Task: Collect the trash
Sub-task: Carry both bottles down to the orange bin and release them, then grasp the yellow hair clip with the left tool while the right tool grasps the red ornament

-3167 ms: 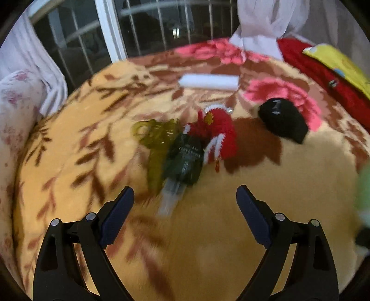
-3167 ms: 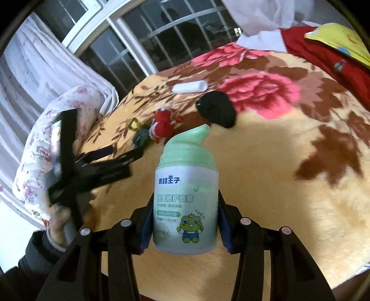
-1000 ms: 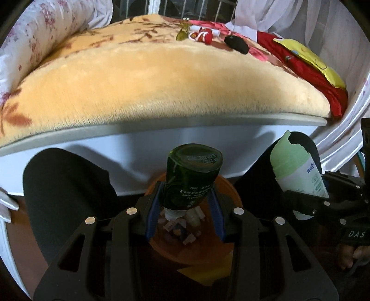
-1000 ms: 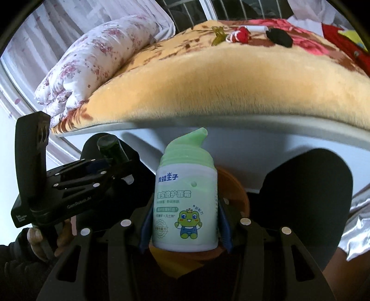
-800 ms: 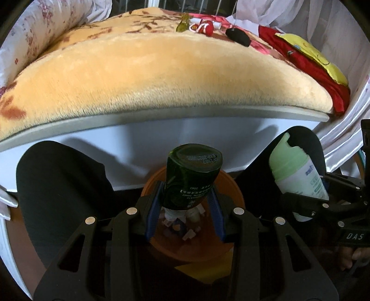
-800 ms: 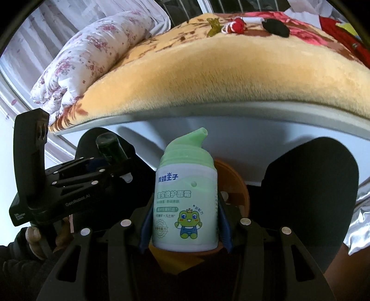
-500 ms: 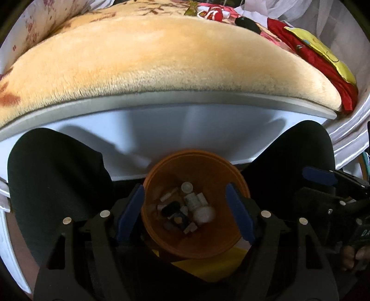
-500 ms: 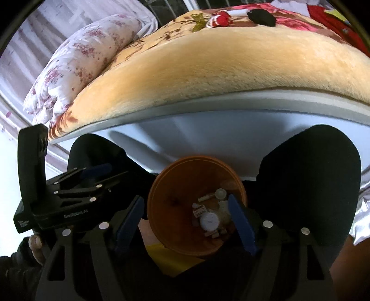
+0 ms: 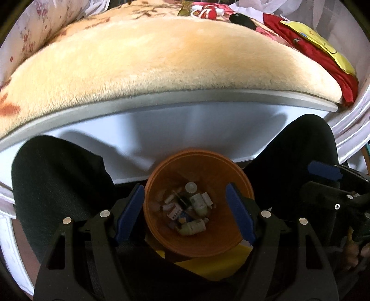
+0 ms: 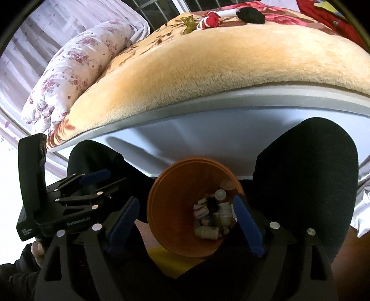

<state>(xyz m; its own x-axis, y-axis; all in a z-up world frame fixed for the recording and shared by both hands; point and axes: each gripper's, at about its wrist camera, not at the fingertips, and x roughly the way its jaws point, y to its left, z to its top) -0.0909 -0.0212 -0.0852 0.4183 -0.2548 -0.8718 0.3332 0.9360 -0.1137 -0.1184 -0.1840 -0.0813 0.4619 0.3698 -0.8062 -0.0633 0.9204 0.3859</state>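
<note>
Below both of my claws sits the orange bin (image 9: 161,233), wedged between my two black-trousered knees (image 9: 60,183) at the foot of the bed. My left gripper (image 9: 185,215) hangs over its mouth with the blue-padded fingers (image 9: 129,211) spread wide, one to each side of the rim, and nothing between them. My right gripper (image 10: 185,223) is the same: fingers (image 10: 247,229) parted about as wide as the bin's opening, holding nothing. Down at the bottom of the bin lies the trash (image 9: 187,213), a heap of small pale bottles, caps and little cartons; from the right wrist view I can pick out a pale bottle (image 10: 207,231) on its side nearest me and something dark among the rest, though I cannot tell what each piece is. Under the bin a yellow patch (image 9: 208,264) shows. Beyond my knees rises the white side of the bed, then a grey edge, then the plush tan blanket (image 10: 208,60). Far back on that blanket rest a red knitted toy (image 10: 211,22), a black object (image 10: 251,12), a white tube (image 10: 227,12) and an olive-green thing (image 10: 188,26), well apart from the bin. A flowered quilt (image 10: 76,67) is rolled up at the left of the bed, and red cloth with a yellow piece (image 9: 323,48) on it lies at the right.
</note>
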